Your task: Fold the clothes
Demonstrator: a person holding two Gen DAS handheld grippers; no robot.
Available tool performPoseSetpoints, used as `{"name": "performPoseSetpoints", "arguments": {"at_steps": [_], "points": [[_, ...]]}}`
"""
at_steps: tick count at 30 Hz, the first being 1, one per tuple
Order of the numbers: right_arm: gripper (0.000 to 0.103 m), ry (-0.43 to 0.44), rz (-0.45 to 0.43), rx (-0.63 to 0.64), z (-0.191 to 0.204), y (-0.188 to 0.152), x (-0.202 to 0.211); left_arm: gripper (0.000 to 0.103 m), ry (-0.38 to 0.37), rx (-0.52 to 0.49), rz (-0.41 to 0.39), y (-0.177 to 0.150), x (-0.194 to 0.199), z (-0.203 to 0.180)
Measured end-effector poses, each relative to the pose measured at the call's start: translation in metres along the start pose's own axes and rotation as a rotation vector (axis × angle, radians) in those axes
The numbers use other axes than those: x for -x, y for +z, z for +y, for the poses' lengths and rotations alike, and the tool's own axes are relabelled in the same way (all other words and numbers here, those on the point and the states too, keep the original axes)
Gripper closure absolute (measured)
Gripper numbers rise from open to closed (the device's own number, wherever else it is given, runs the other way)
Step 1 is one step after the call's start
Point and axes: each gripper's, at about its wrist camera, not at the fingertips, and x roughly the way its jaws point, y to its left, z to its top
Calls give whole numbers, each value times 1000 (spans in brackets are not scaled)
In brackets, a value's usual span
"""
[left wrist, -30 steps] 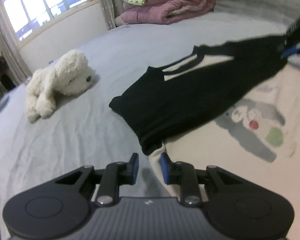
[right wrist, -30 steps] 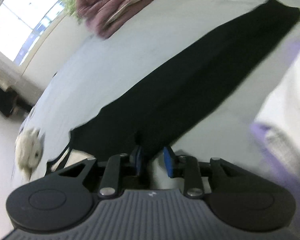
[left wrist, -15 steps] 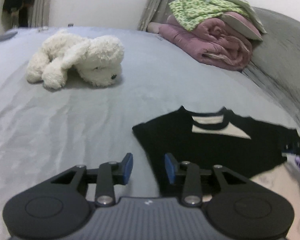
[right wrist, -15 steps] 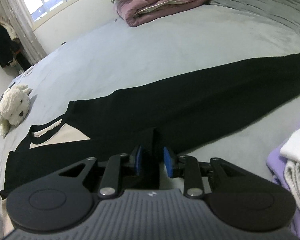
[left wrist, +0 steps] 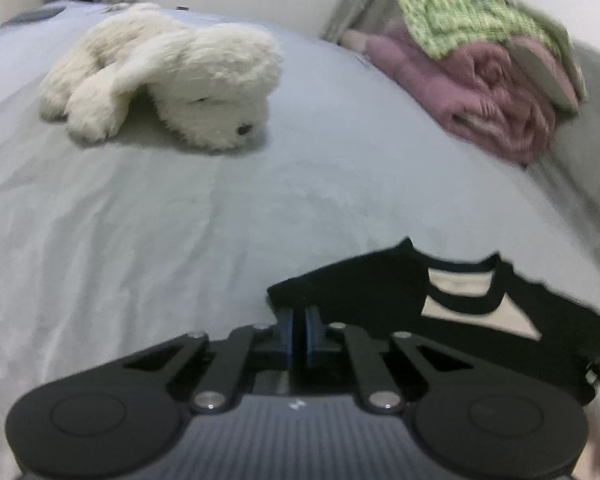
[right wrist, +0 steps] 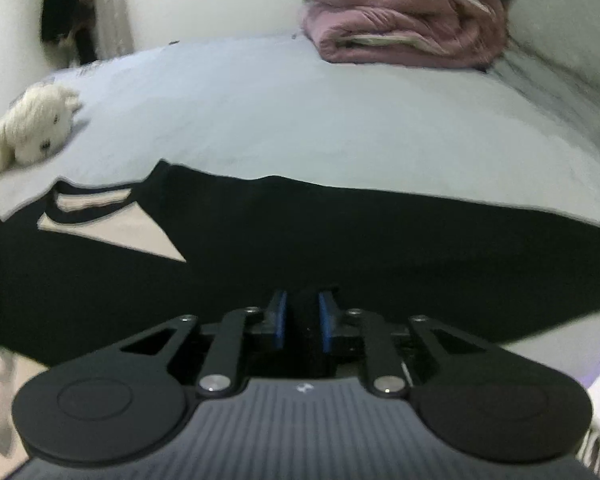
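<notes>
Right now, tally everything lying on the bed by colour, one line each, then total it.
Black: 1, the black top
White: 1, the plush dog
Pink: 1, the rolled quilt
Green: 1, the green cloth on it
Total: 4

The shirt (right wrist: 340, 240) is matt black cloth with pale cloth panels at the neck. The bed (left wrist: 180, 220) wears a smooth grey sheet, lightly creased. The toy dog (left wrist: 172, 76) is shaggy white plush. At upper right, the blanket (left wrist: 492, 96) is soft, fuzzy pink fabric. The tongs (left wrist: 299, 336) are matt black plastic with blue pads (left wrist: 286, 334) and shiny metal pins.
</notes>
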Motion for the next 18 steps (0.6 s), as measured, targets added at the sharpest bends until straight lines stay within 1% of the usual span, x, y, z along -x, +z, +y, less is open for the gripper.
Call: {"name": "performPoseSetpoints", "arguments": {"at_steps": [1,6,9,13,15,16,18], "points": [[97,5,-11,4,1,1,1,98,-8,6,-17,-1,2,2],[97,25,-106,-8,0,9,12,99,-75,66,-104,-1,16,13],[97,36,-155,-27,-3,11,14,99,-104,116,-134,-5,17,22],[97,63,-230,-54,-6,15,20,99,-130,219,-148,-13,11,40],[97,76,-228,-42,-5,16,22,99,-150,250,-165,-18,11,45],[97,70,-201,-32,-4,16,18,99,-151,247,-167,-19,10,44],[96,46,-121,-11,-3,14,7,99,-145,235,-166,-21,9,42]]}}
